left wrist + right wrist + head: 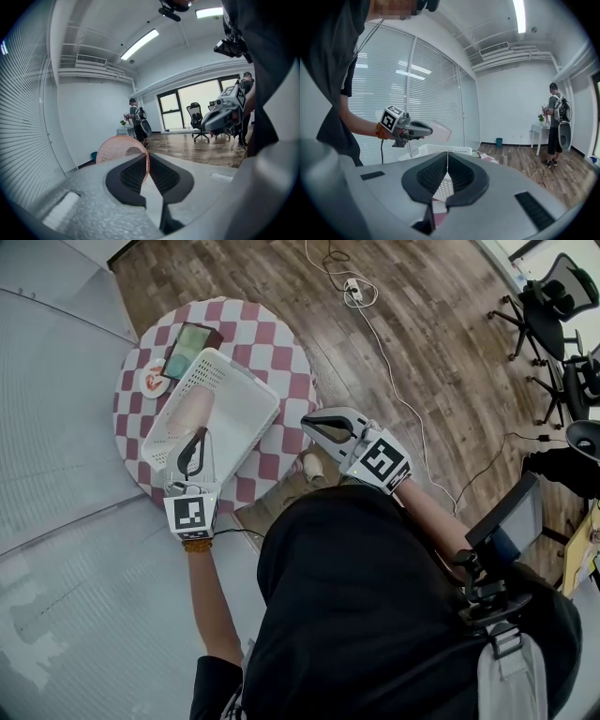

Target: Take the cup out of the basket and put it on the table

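The pink cup [192, 412] is up in the air, just over the white basket [246, 399]. It lies on its side, with its open end toward the left tongs [194, 439]. The left tongs are clamped on the cup's rim. In the left gripper view the thin pink rim [146, 161] is squeezed between the two black jaws, and the rest of the cup [117, 149] sticks out past them. In the right gripper view the cup [440, 131] hangs above the top edge of the basket [445, 150] and does not touch it.

The basket sits on the round tabletop [281, 360], which has red and white squares on it. A flat green thing [192, 345] and a small white round thing [153, 381] lie just beside the far end of the basket.

The right tongs [314, 426] are off to the side, past the edge of the tabletop and over the wooden floor [422, 334]. Their jaws are pressed together with nothing between them.

A white cable [394, 390] runs across the floor. Black chairs [548, 310] stand far off. Another person [557, 124] stands across the room.
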`<state>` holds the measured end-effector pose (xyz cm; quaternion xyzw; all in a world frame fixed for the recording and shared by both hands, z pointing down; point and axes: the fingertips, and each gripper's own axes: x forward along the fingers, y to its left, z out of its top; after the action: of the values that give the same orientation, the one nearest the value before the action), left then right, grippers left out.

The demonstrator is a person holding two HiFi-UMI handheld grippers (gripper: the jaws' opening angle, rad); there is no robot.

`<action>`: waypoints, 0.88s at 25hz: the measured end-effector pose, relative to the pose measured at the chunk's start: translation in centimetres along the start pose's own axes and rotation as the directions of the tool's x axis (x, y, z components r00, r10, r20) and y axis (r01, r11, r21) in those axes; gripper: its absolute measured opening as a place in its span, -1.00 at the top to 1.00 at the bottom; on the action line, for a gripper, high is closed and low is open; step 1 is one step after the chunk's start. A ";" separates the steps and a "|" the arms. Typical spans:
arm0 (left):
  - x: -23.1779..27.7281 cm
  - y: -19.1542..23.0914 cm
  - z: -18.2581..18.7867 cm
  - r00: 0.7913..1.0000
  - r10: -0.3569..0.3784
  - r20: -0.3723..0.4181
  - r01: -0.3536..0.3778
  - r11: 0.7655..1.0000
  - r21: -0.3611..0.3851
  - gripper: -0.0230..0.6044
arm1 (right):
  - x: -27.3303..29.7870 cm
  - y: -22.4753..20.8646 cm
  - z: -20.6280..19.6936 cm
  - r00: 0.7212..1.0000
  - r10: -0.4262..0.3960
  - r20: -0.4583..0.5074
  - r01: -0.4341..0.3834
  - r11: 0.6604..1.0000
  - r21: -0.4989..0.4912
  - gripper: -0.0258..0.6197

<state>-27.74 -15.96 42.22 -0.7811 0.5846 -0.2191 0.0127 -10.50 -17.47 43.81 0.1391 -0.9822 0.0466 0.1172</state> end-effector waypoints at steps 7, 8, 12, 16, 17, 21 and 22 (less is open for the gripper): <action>-0.8 -0.6 0.8 0.999 -0.013 0.046 0.015 0.999 -0.030 0.85 | 0.2 0.2 0.1 1.000 0.008 -0.005 -0.008 1.000 -0.010 0.88; -1.0 -0.7 0.9 0.999 -0.011 0.051 0.013 0.999 -0.035 0.85 | 0.2 0.3 0.2 1.000 0.010 -0.006 -0.010 1.000 -0.011 0.88; -1.2 -0.9 1.3 0.998 -0.007 0.064 0.010 0.999 -0.043 0.86 | 0.3 0.5 0.3 1.000 0.017 -0.006 -0.017 1.000 -0.012 0.88; -1.5 -1.0 1.6 0.997 0.001 0.071 0.002 0.999 -0.044 0.86 | 0.5 0.5 0.2 1.000 0.022 -0.004 -0.022 1.000 -0.010 0.88; -1.6 -0.9 1.7 0.997 0.003 0.074 0.000 0.999 -0.044 0.86 | 0.5 0.5 0.2 1.000 0.022 -0.004 -0.022 1.000 -0.009 0.88; -2.1 -1.0 2.2 0.996 0.013 0.085 -0.008 0.999 -0.052 0.86 | 0.6 0.6 0.2 1.000 0.026 -0.002 -0.026 1.000 -0.006 0.88; -2.3 -1.0 2.3 0.997 0.016 0.080 -0.012 0.998 -0.056 0.86 | 0.6 0.6 0.2 1.000 0.027 0.000 -0.027 1.000 -0.007 0.88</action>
<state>-26.48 -14.10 39.67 -0.7853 0.5948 -0.1712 0.0162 -11.30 -17.06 43.70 0.1253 -0.9842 0.0449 0.1172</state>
